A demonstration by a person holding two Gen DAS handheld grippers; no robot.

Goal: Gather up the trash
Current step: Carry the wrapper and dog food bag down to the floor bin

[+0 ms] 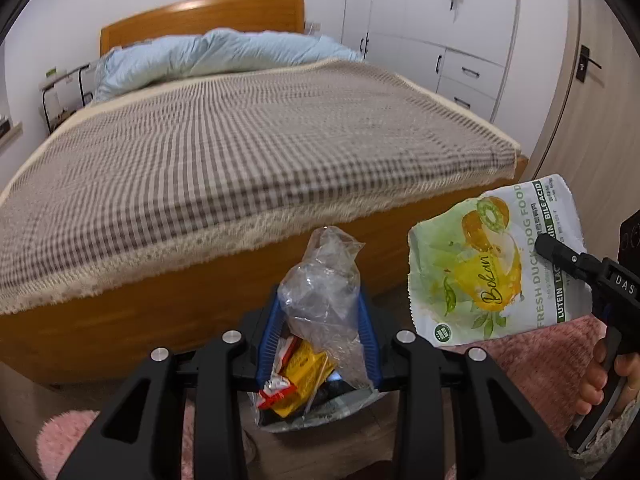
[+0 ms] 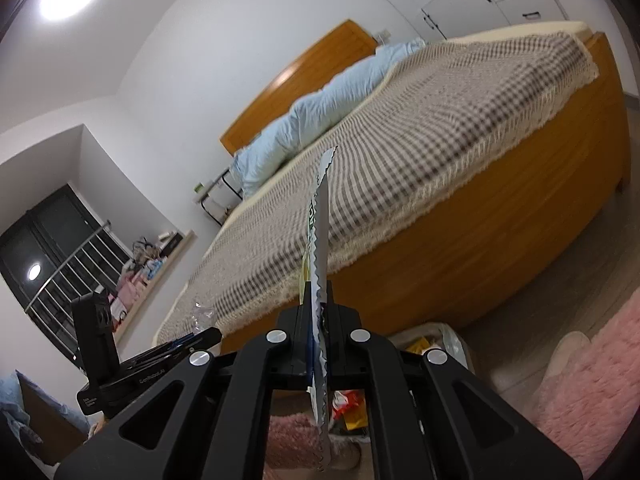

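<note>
In the left wrist view, the left gripper [image 1: 320, 320] pinched a crumpled clear plastic bag [image 1: 320, 292] between its blue fingers [image 1: 370, 340], the bag's twisted top rising toward twelve o'clock and its lower part hanging below the fingers with red and yellow wrappers [image 1: 296, 376] inside. At three o'clock from the bag, and apart from it, a green and white dog food pouch [image 1: 492, 264] hung flat to the camera, gripped at its right edge by the right gripper [image 1: 548, 248], whose handle a person's hand [image 1: 608, 368] held at four o'clock. In the right wrist view the right gripper [image 2: 318, 320] had its fingers pressed together on that pouch [image 2: 320, 232], seen edge-on as a thin serrated strip running from twelve o'clock to six o'clock through the centre. Behind both stood a wooden bed [image 1: 120, 320] with a checked cover [image 1: 240, 152] and a pale blue duvet [image 1: 224, 52] near the headboard. A pink rug [image 2: 592, 380] lay on the floor at four o'clock in the right wrist view, with white wardrobes [image 1: 432, 20] at one o'clock in the left.
</note>
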